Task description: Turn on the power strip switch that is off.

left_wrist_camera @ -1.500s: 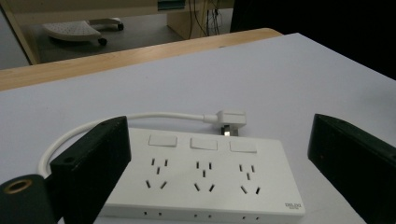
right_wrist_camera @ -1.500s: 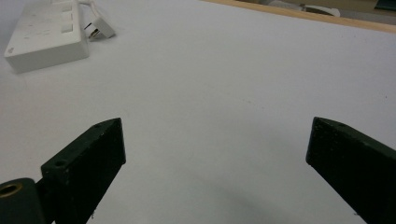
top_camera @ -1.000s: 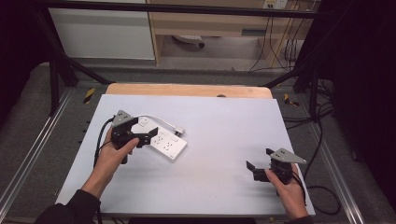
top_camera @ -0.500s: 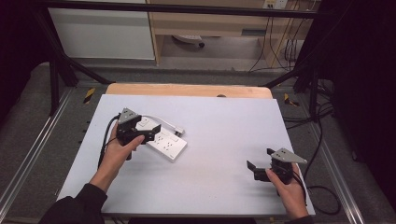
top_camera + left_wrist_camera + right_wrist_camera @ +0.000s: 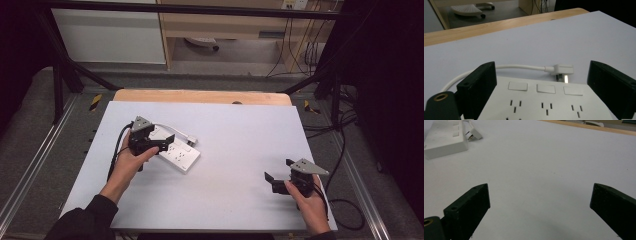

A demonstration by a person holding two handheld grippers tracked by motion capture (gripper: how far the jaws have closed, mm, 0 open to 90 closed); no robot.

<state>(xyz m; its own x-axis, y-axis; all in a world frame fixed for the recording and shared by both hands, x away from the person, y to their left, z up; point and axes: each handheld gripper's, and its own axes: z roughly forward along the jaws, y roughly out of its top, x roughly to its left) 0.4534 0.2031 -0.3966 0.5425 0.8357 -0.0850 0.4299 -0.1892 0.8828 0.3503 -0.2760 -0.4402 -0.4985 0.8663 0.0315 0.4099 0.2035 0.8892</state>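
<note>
Approach step: left gripper (image 5: 541, 87) fingers apart, straddling power strip (image 5: 544, 103) on bench (image 5: 240, 150). Right gripper (image 5: 539, 212) fingers apart, idle. Next: likely close squarely on strip

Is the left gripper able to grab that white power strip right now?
Probably yes: the left gripper is open, its jaws either side of the power strip, with nothing between them.

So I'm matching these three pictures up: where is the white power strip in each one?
High view: power strip left of centre, under the left gripper.
Left gripper view: bottom centre, between the open jaws.
Right gripper view: top left corner.
Shared landmark: its white plug lying beside it.
</note>
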